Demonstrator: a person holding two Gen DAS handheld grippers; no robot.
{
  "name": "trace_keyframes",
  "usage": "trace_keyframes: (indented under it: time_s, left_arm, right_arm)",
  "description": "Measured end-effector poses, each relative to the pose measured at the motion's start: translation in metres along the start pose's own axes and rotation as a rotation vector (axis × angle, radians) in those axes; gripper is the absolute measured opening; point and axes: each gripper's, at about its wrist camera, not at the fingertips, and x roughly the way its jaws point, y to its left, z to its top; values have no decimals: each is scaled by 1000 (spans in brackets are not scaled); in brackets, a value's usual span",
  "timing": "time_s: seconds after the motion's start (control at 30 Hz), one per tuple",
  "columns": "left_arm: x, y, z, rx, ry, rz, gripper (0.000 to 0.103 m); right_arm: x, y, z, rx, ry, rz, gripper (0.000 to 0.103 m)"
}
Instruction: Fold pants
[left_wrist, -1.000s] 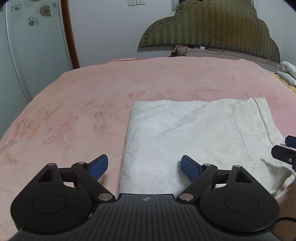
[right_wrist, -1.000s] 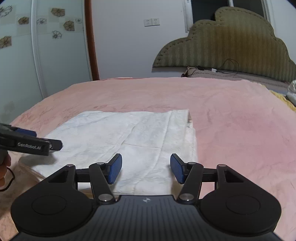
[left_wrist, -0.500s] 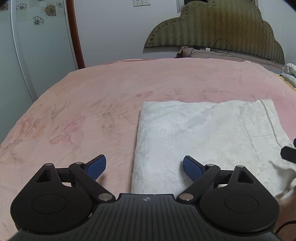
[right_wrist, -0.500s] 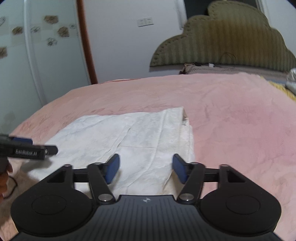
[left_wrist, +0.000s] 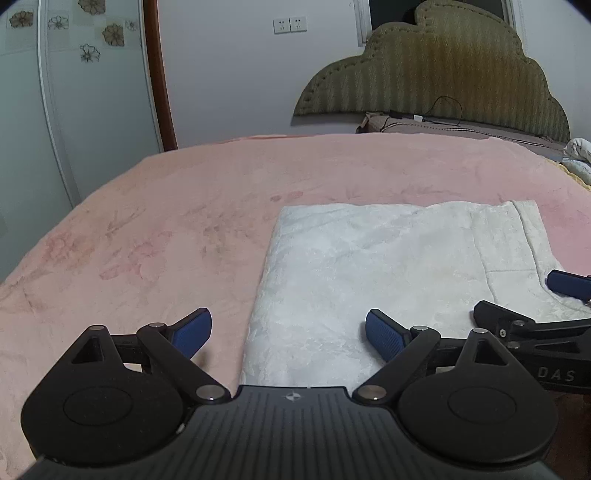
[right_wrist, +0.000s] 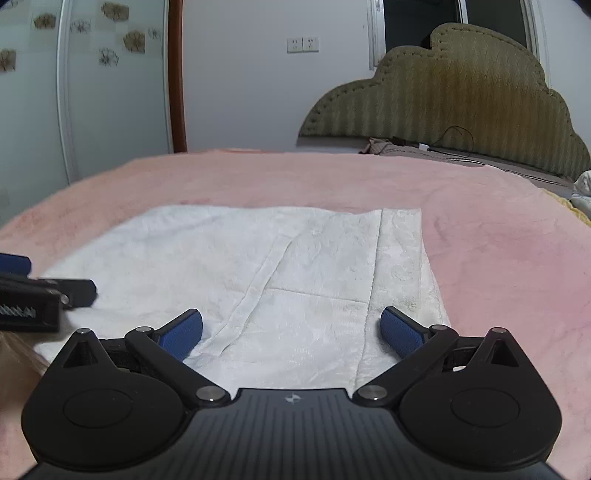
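The white pants (left_wrist: 388, 273) lie folded into a flat rectangle on the pink bedspread (left_wrist: 147, 240). My left gripper (left_wrist: 288, 334) stands open over their near left corner, its left pad above the bedspread and its right pad above the cloth, holding nothing. In the right wrist view the pants (right_wrist: 280, 273) fill the middle. My right gripper (right_wrist: 291, 330) hovers over their near edge with its jaws opening wide and nothing pinched between them. The right gripper (left_wrist: 528, 306) also shows at the right edge of the left wrist view. The left gripper (right_wrist: 55, 288) shows at the left edge of the right wrist view.
A padded olive headboard (right_wrist: 461, 99) rises at the far side of the bed, with a cable and brown bedding (left_wrist: 424, 122) below it. A wardrobe door with flower decals (left_wrist: 92, 92) stands at the left. Light bedding (left_wrist: 580, 155) lies at the far right.
My right gripper's jaws have spread much wider and it has shifted over the pants' near edge. The left view has shifted a little to the left. The pants lie unchanged.
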Motion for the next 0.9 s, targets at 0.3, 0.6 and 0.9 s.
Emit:
trace_keyframes:
  time_s: [0.3, 0.6, 0.9]
  left_arm:
    - [0, 3, 0, 2, -4, -1, 94]
    - [-2, 2, 0, -7, -5, 11, 95]
    - [-1, 1, -1, -6, -7, 12, 95]
  right_arm:
    - [-1, 0, 0, 10, 2, 6, 103]
    - [-1, 1, -1, 11, 2, 7, 103]
    - [-1, 1, 0, 10, 2, 6, 103]
